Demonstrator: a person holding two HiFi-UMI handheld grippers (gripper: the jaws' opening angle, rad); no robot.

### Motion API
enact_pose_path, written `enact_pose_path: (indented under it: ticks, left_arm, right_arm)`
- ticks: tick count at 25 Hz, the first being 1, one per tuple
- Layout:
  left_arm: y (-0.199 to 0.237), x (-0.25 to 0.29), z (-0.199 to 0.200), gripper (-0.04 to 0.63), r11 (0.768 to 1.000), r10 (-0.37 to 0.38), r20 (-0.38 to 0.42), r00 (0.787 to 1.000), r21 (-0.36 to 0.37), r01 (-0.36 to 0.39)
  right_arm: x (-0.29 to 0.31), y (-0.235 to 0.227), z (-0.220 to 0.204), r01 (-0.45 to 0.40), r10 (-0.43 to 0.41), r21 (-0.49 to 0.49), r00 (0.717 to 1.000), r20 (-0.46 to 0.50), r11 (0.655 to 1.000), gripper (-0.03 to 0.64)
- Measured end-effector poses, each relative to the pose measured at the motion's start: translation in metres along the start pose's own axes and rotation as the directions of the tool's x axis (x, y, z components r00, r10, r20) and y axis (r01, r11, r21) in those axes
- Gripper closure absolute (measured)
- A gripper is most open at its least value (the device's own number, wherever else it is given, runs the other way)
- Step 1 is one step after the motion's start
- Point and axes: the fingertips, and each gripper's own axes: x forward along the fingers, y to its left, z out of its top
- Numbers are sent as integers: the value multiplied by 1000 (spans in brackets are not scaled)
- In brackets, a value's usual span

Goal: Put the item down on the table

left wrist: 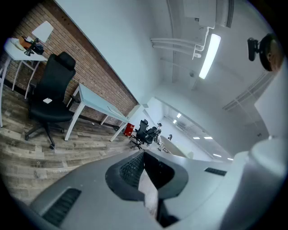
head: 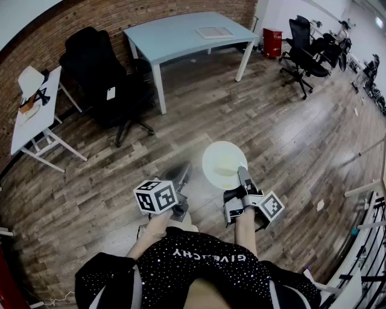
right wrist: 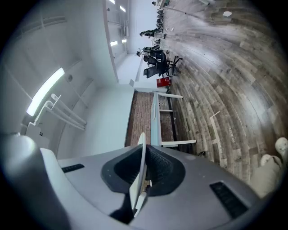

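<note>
Nearest us: left gripper point(head: 180, 174), jaws drawn together, pale sliver point(left wrist: 148, 194) in slit between them; we cannot tell what it is. Just beside it, right gripper point(head: 242, 172) clamped on rim of white plate point(head: 221, 159). We see plate held in air over wooden floor point(head: 277, 133), round face upward, well apart from any table. Farther off: black office chair point(head: 99, 72), white side table point(head: 33, 124) at left. Farthest: pale blue table point(head: 175, 35) by brick wall point(head: 114, 17), red bin point(head: 272, 42) at its right.

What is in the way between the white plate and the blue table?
Nothing visible does. The right tool grips the white plate, and only bare wooden floor lies between it and the light blue table. The black office chair stands aside, beside the table.
</note>
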Motion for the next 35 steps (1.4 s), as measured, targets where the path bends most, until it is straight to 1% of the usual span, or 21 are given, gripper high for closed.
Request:
enact_pose_path:
  ticks: [4,7,11,14,19,24,29,32,35]
  left_arm:
    - [2,18,-7,584,1000,-15,4,1000,2,15]
    - [10,48,-3,584,1000,-28,-7,1000,3,28]
    - [27,116,33,584,999,-48,-20,999,-3,48]
    - [35,168,62,584,998,-68,-25,997,8,68]
    - [48,245,115,584,996,-87,-23,996,17,87]
    - [74,308,157,584,997,-83,-20,996,1,83]
    - [95,367,186,584,997,-79,-29,996,-14,79]
    - [113,394,205,584,997,-71,-23,997,-9,71]
    - [128,418,220,584,997,-70,-26,997,-15,70]
  right_arm:
    - [7,-16,12,1,-1,-5,1000,5,1000,588]
    - [32,-24,27,5,-5,2,1000,13,1000,588]
    - [93,-17,61,2,-2,8,1000,25,1000,588]
    - [140,-10,93,-3,3,-3,999,37,1000,588]
    - [222,12,139,-17,18,-21,999,44,1000,588]
    - [297,21,170,-10,11,-30,999,33,999,588]
    - [364,20,202,9,-9,-29,1000,21,1000,588]
    - [403,25,211,-4,4,-41,1000,5,999,588]
    - [435,22,216,-9,9,-9,1000,-8,1000,588]
